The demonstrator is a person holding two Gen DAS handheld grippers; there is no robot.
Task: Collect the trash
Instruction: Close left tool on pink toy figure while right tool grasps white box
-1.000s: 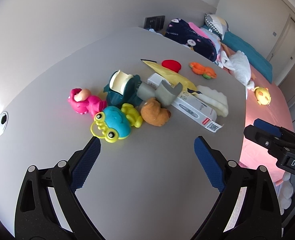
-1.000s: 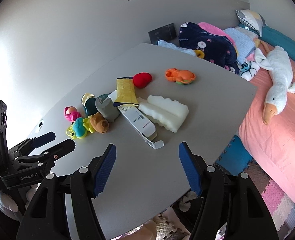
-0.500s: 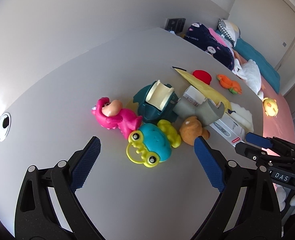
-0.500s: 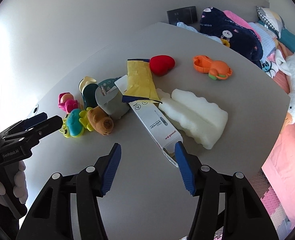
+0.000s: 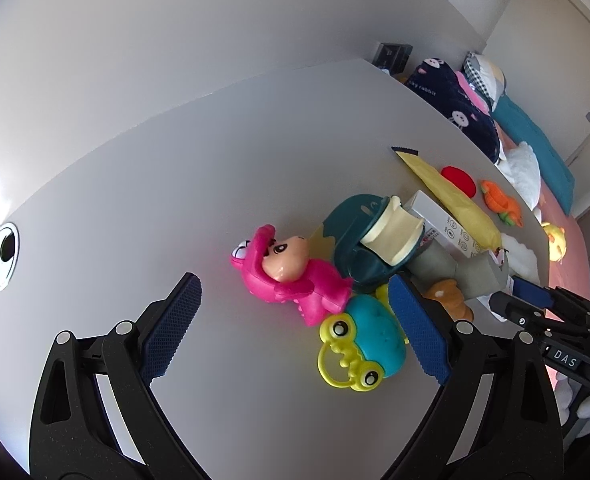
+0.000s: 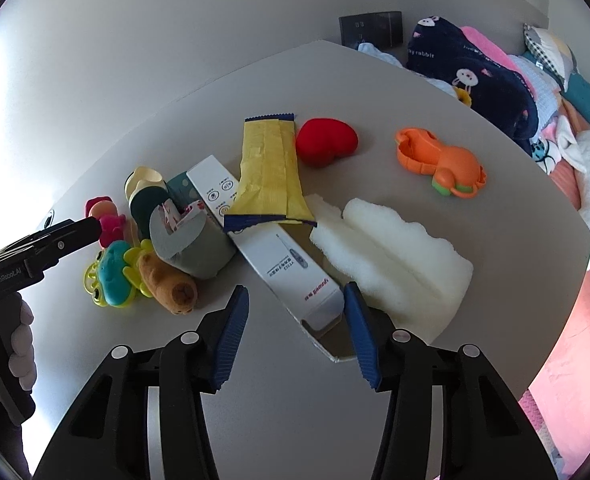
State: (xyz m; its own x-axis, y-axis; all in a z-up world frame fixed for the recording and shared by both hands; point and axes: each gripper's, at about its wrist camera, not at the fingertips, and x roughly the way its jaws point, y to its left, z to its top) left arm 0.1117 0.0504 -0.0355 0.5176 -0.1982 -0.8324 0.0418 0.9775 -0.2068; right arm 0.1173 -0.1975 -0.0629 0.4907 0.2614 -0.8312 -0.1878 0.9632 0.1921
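On the grey table (image 6: 375, 92) lies trash among toys. A long white carton (image 6: 279, 256) has a yellow wrapper (image 6: 269, 168) across its far end, and a white foam block (image 6: 399, 260) lies to its right. My right gripper (image 6: 295, 332) hangs just above the carton's open near end; its jaws are closing and the flap sits between them, untouched as far as I can see. My left gripper (image 5: 295, 324) is open over a pink dinosaur toy (image 5: 291, 276) and a frog toy (image 5: 359, 344), gripping nothing. The left gripper's tip (image 6: 75, 232) also shows in the right wrist view.
A torn grey cup (image 6: 191, 240), a teal and cream toy (image 5: 367, 236), a brown plush (image 6: 167, 284), a red heart (image 6: 325, 142) and an orange toy (image 6: 439, 162) share the table. A cable hole (image 5: 3, 252) is at left. A bed (image 6: 575, 152) with plush toys adjoins the right edge.
Both grippers have come lower and closer to the pile. The right jaws have narrowed around the carton's near end. The left gripper has shifted toward the pink toy and frog.
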